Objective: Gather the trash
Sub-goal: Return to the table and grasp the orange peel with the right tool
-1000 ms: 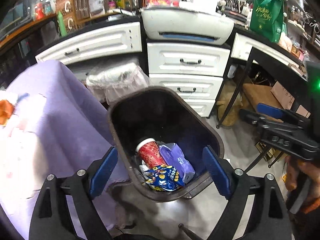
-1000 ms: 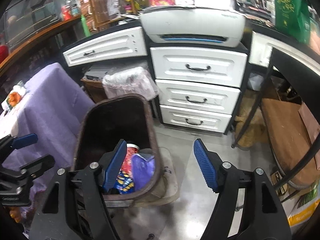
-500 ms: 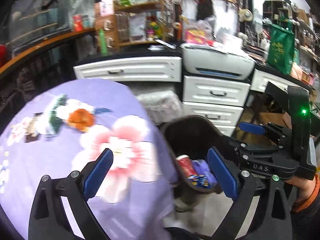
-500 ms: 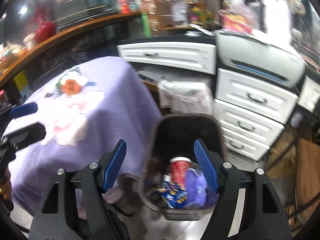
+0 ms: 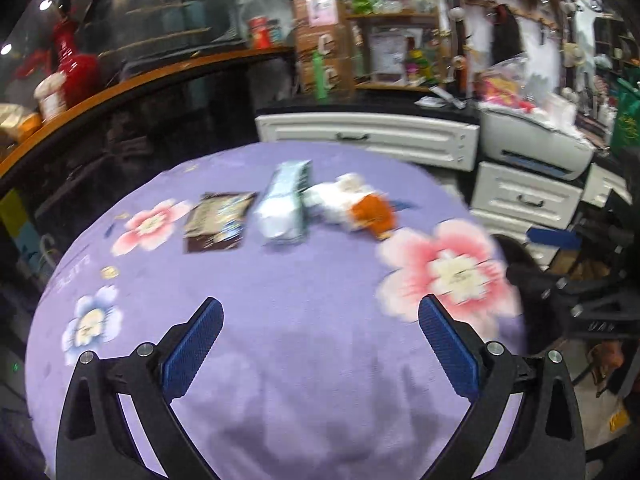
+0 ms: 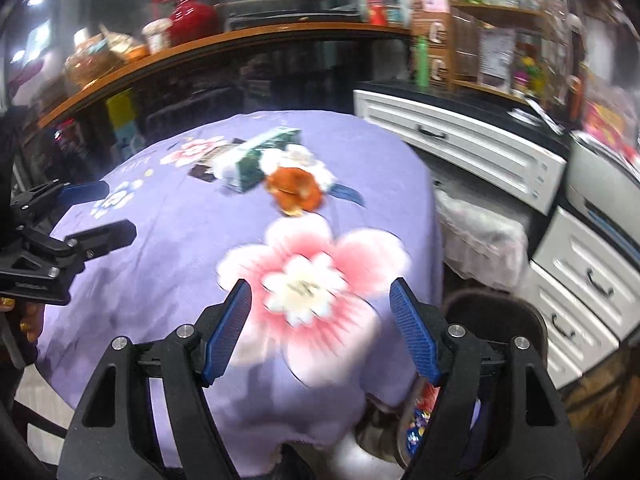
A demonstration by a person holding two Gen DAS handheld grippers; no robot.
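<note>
I judged the step in hand to be the reach for the next piece of trash: both tongs hung empty over the purple flowered cloth of the desk point(image 5: 304, 320). My left tongs point(image 5: 320, 344) were opening and near their widest, with nothing between the pads; my right tongs point(image 6: 320, 328) stood moderately wide, likewise empty. The remaining trash lay in a row on the far part of the desk: a dark flat wrapper point(image 5: 218, 222), a pale green-and-white packet point(image 5: 284, 208) beside it, and a crumpled white tissue point(image 5: 340, 196) touching an orange scrap point(image 5: 372, 210). All were blurred, light and soft-looking. The bin point(image 6: 492, 320) stood on the floor at the desk's right edge. The next move called for reaching forward and closing on one piece.
</note>
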